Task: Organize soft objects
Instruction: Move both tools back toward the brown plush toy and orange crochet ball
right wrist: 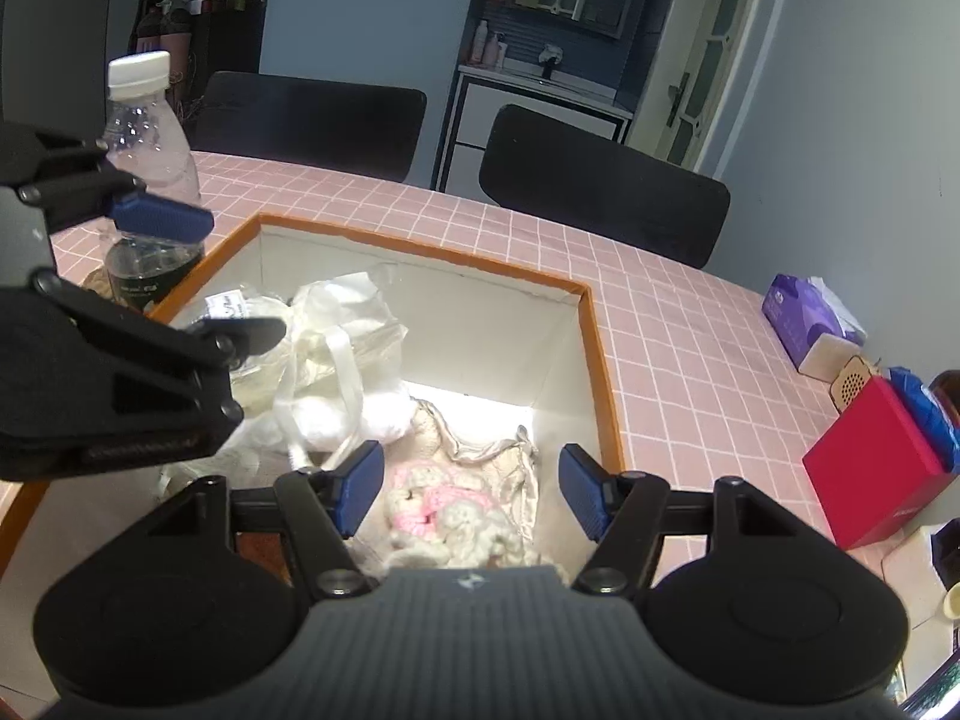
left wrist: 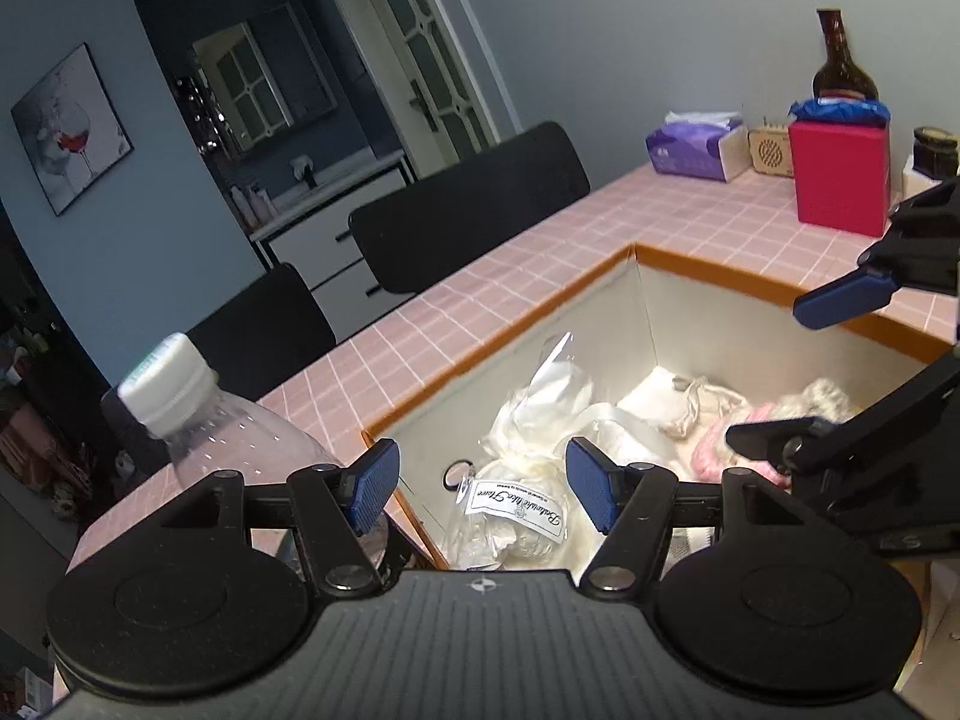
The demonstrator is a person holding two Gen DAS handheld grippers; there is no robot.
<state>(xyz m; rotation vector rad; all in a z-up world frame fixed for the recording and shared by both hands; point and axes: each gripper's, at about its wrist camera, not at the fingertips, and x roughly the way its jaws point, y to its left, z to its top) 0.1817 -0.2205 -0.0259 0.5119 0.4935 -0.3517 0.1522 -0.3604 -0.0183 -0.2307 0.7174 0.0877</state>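
Left gripper [left wrist: 483, 483] spread wide, empty, poised over the clear-wrapped white bundle [left wrist: 522, 516] lying in the orange-rimmed box [left wrist: 498, 348]. Right gripper [right wrist: 471, 492] likewise spread, gripping nothing, above the pink-and-cream plush [right wrist: 444, 516] on the box floor, pads apart from it. Bundle beside plush.

We see a pink tiled countertop [right wrist: 660, 324] running round the scene. On it, toward ten o'clock in the right wrist view, stands a clear plastic bottle [right wrist: 150, 144] with a white cap. Toward three o'clock sit a purple tissue pack [right wrist: 804, 318], a small perforated wooden box [right wrist: 855, 384] and a red box [right wrist: 876, 468] with blue wrapping on top. Behind the red box, in the left wrist view, stands a brown glass bottle [left wrist: 840, 60]. Two black chair backs [right wrist: 600, 192] line the far edge at twelve o'clock, and a wine-glass picture [left wrist: 72, 126] hangs on the blue wall.
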